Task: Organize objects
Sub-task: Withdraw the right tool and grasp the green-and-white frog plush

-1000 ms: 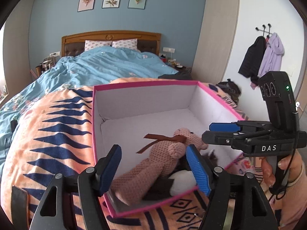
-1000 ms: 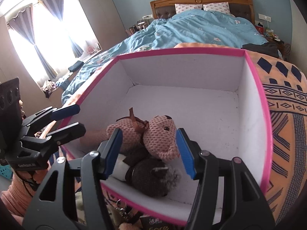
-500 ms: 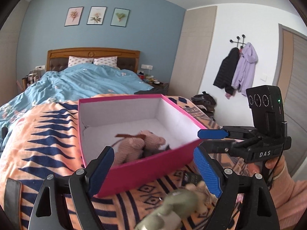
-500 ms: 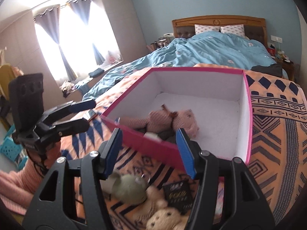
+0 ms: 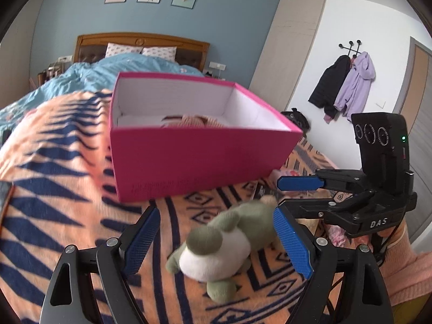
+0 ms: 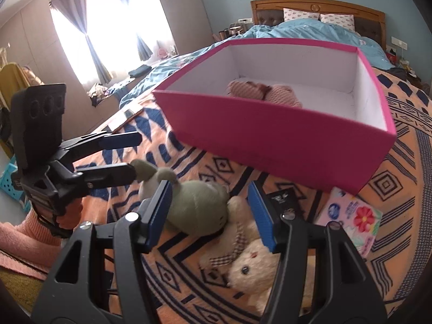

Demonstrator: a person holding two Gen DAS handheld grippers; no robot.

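Both grippers, left (image 5: 216, 240) and right (image 6: 213, 213), have dropped from the pink box (image 5: 199, 159) to hover, jaws apart, over one green plush (image 5: 229, 243); one cream bear (image 6: 251, 264) lies beside it.

A pink box (image 5: 194, 159) sits on the orange and navy patterned blanket (image 5: 54, 189), its white inside showing the top of a pink knitted toy (image 5: 189, 120). In front of it a green and white stuffed toy (image 5: 229, 243) lies on the blanket between the spread blue pads of the left gripper (image 5: 216, 243), which touch nothing. To the right, the right gripper (image 5: 286, 197) hovers with its fingers apart, near the toy's far end. Jackets (image 5: 345, 83) hang on the wall hooks behind.
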